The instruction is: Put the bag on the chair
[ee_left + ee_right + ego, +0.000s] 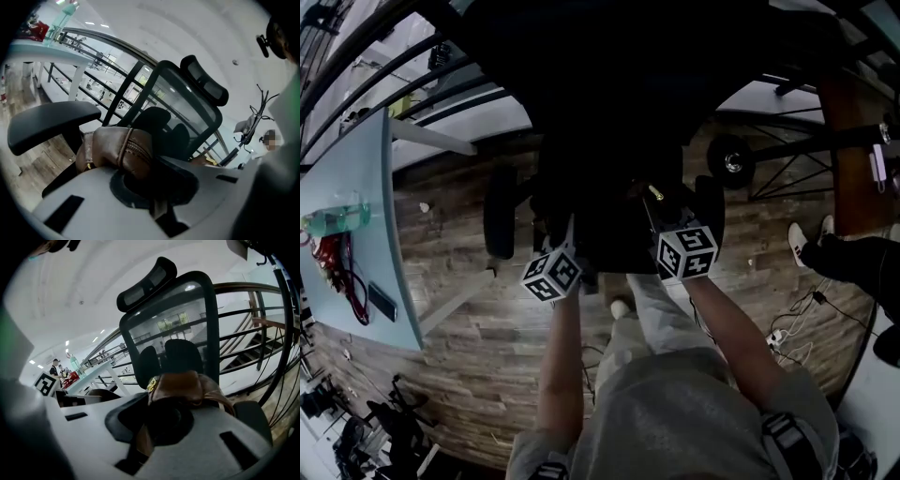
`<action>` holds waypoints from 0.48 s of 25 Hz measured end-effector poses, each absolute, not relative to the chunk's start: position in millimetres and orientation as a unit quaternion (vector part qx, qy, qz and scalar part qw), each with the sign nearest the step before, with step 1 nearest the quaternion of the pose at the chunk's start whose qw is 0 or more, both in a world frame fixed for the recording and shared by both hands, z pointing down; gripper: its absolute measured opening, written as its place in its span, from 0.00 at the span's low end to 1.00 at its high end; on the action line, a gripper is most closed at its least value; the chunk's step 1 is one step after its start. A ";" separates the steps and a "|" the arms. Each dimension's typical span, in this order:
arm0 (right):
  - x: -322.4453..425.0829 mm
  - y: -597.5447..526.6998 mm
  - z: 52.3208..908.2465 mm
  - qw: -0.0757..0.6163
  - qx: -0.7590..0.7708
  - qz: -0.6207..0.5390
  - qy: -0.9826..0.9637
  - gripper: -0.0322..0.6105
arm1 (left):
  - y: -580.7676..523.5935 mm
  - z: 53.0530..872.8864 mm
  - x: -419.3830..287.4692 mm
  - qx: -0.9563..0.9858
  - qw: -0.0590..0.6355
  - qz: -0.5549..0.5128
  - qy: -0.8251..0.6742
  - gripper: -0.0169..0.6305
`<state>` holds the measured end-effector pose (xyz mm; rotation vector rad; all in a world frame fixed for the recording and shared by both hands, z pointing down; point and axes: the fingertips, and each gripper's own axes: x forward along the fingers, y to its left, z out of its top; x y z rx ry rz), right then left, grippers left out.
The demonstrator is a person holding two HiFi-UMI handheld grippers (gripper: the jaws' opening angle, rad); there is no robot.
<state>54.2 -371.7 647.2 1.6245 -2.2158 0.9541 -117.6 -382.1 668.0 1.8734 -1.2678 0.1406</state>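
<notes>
With my left tongs (142,174) and right tongs (161,416) both clamped on the brown bag (117,149) before the chair (171,319) backrest, I judge I'm mid-placement: next I lower it onto the seat and release.

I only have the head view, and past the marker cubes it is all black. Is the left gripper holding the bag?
Observer: Yes. The left gripper is shut on the brown bag, right by its zip.
Operator: And the right one?
Observer: The right gripper is shut on the bag as well, next to a brass fitting.
Operator: How does the bag sit against the chair?
Observer: The bag is in front of the chair, with the mesh back rising just behind it. None of the views shows whether it rests on the seat.
</notes>
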 end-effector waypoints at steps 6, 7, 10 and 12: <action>57.5 -380.2 700.9 0.138 0.560 0.353 -0.736 0.08 | -392.9 723.2 -115.5 0.735 0.434 0.098 -0.512 0.06; 57.4 -381.2 709.3 0.143 0.560 0.357 -0.734 0.08 | -394.1 730.9 -115.6 0.734 0.434 0.107 -0.512 0.06; 56.1 -384.0 730.8 0.155 0.561 0.367 -0.726 0.08 | -397.3 750.0 -117.2 0.731 0.431 0.131 -0.513 0.06; 55.9 -385.3 741.1 0.160 0.561 0.371 -0.723 0.08 | -398.8 760.5 -117.6 0.728 0.429 0.143 -0.515 0.06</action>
